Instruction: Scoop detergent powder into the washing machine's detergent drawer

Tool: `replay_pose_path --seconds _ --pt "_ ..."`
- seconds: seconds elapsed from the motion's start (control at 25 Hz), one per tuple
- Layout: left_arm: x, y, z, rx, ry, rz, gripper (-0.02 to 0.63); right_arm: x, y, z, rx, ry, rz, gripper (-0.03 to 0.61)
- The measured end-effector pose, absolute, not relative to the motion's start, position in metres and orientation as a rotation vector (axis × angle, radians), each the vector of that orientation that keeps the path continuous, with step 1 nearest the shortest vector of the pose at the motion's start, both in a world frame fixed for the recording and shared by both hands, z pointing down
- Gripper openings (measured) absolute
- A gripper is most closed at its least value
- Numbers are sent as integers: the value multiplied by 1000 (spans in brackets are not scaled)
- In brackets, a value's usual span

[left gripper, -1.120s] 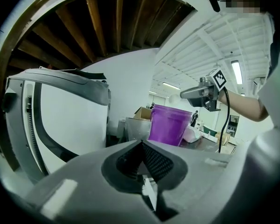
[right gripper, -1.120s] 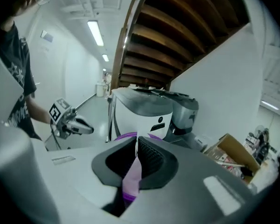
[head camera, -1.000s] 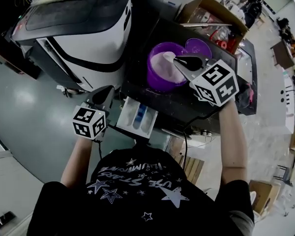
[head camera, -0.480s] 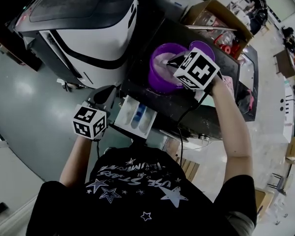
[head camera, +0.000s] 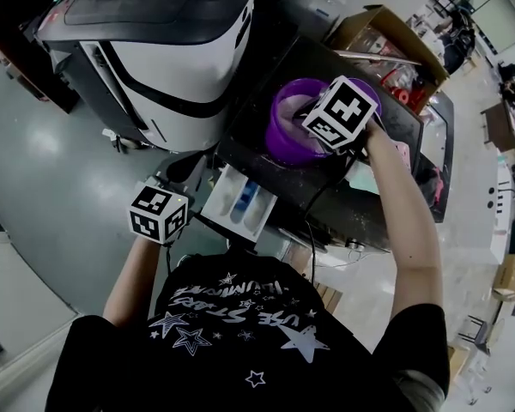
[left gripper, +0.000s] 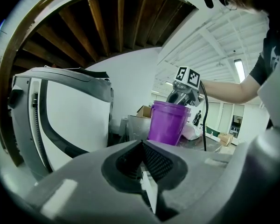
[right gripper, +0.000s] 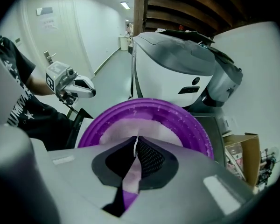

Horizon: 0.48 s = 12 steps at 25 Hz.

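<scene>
The washing machine (head camera: 172, 67) is standing beside the table (head camera: 360, 200), which is carrying a purple bucket (head camera: 283, 136) of detergent powder (right gripper: 130, 125). The drawer (head camera: 240, 202) is hanging open below. I am holding my right hand-held gripper (right gripper: 136, 141), jaws together, over the powder. My left hand-held gripper (left gripper: 142, 146), jaws also together, is hovering beside the drawer.

purple powder tub (head camera: 281, 134) above open drawer (head camera: 240, 202)
</scene>
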<state>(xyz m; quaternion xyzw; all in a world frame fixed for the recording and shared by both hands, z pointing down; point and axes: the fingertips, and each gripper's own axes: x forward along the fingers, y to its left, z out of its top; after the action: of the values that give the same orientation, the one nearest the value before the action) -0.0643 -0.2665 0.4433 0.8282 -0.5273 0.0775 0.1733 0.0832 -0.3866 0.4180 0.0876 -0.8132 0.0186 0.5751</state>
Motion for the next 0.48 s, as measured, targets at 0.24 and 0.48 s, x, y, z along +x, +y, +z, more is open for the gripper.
replay_pose_path --seconds 0.24,0.48 --pt "-67 -265 445 2344 -1505 222 0 82 -381 421 153 -1889 165 38" --pt "-64 -265 444 2358 -1487 224 0 81 -373 421 86 -1880 298 43"
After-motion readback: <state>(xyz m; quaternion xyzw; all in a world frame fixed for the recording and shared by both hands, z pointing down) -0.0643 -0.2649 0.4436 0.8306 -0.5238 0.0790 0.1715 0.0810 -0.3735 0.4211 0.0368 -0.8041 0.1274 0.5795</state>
